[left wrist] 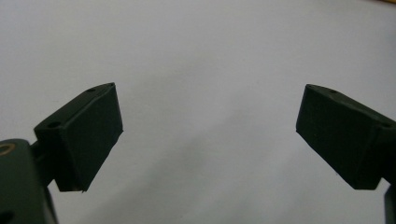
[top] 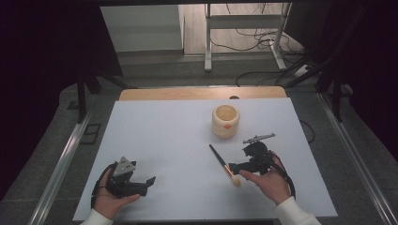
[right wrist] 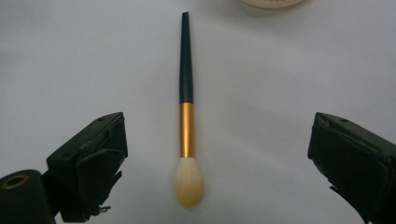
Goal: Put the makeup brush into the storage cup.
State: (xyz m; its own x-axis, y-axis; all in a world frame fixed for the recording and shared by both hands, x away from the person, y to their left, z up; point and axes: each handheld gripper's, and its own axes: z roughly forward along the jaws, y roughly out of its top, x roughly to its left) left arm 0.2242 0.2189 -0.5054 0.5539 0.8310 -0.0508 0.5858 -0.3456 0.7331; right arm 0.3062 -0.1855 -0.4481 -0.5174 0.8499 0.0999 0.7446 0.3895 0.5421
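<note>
White table (top: pixel 164 140): brush (right wrist: pixel 187 116) between tool (right wrist: pixel 217 158) jaws.

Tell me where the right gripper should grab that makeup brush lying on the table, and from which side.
Grip the makeup brush at its gold ferrule, probably coming straight down from above. It lies flat on the white table, and the right gripper is open with a jaw on each side of it. The ferrule is rigid, unlike the soft bristles.

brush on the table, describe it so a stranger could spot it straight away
On the white table, look on the near side of the round wooden cup, beside the right gripper. The brush lies flat there: slim black handle, gold ferrule, cream bristle tip, the only long thin thing.
</note>
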